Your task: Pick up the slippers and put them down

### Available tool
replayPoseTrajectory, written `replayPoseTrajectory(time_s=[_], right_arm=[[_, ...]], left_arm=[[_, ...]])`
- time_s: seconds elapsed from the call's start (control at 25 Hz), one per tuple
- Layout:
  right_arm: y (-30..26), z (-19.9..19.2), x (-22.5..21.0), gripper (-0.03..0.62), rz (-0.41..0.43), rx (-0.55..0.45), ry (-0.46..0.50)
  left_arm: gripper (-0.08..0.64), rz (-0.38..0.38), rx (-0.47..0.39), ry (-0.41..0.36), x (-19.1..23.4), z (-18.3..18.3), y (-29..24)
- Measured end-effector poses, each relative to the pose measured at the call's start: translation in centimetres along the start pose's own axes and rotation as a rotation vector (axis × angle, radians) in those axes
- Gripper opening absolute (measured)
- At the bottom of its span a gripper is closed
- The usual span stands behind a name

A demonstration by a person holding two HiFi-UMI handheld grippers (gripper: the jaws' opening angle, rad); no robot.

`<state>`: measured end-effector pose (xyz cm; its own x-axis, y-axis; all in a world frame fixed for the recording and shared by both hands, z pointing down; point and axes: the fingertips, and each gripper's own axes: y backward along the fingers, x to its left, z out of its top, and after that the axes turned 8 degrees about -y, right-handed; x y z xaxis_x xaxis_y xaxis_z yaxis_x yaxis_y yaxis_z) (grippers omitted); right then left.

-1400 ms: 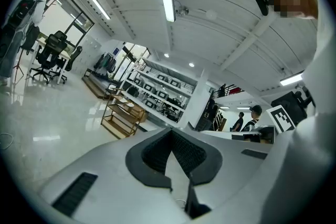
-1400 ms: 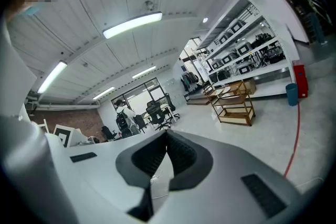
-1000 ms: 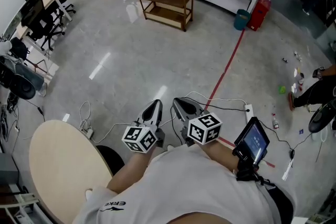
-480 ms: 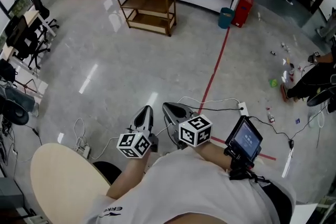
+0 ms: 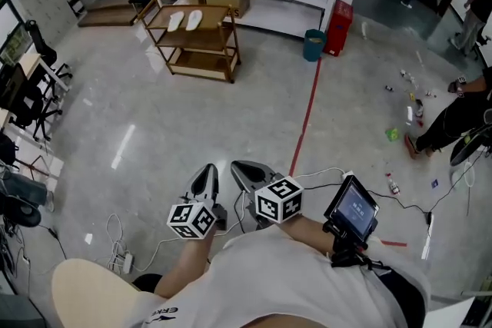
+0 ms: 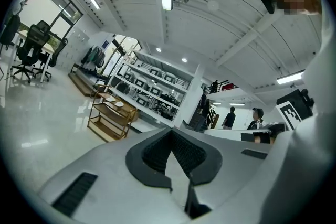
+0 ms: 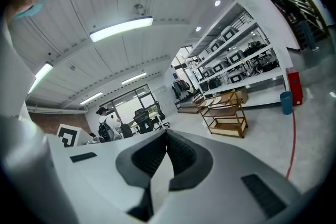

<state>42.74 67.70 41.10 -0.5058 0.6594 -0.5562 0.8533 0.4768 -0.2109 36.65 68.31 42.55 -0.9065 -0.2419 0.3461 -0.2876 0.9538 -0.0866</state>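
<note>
The pale, flat slippers [image 5: 184,20] lie side by side atop the wooden rack [image 5: 201,64] (far across the glossy grey floor [image 5: 154,127]). Your left gripper [image 5: 204,179] and right gripper [image 5: 247,174] are clenched, empty.

My left tool [image 5: 204,176] and right tool [image 5: 245,170] face open floor [image 5: 177,127] up to the wooden rack [image 5: 197,42]. Cables [image 5: 319,171] trail across it just ahead, a round desk [image 5: 84,292] stands at my left, office chairs [image 5: 31,92] farther left.

I hold the left tongs [image 5: 207,170] and right tongs [image 5: 241,166] side by side before my chest, forearms reaching forward. Both pairs are closed and empty, pointing roughly level.
</note>
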Motion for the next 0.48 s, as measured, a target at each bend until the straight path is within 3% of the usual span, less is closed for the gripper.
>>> replayPoseTrajectory(time_s=[0.24, 0.48], right_arm=[[-1.0, 4.4, -5.1, 0.005, -0.004, -0.007, 0.004], [-3.2, 6.6, -8.6, 0.005, 0.025, 0.012, -0.014]], left_arm=[[0.004, -0.017, -0.014, -0.021, -0.9, 1.5, -7.0], [0.004, 0.036, -0.008, -0.013, 0.5, 1.6, -10.5]])
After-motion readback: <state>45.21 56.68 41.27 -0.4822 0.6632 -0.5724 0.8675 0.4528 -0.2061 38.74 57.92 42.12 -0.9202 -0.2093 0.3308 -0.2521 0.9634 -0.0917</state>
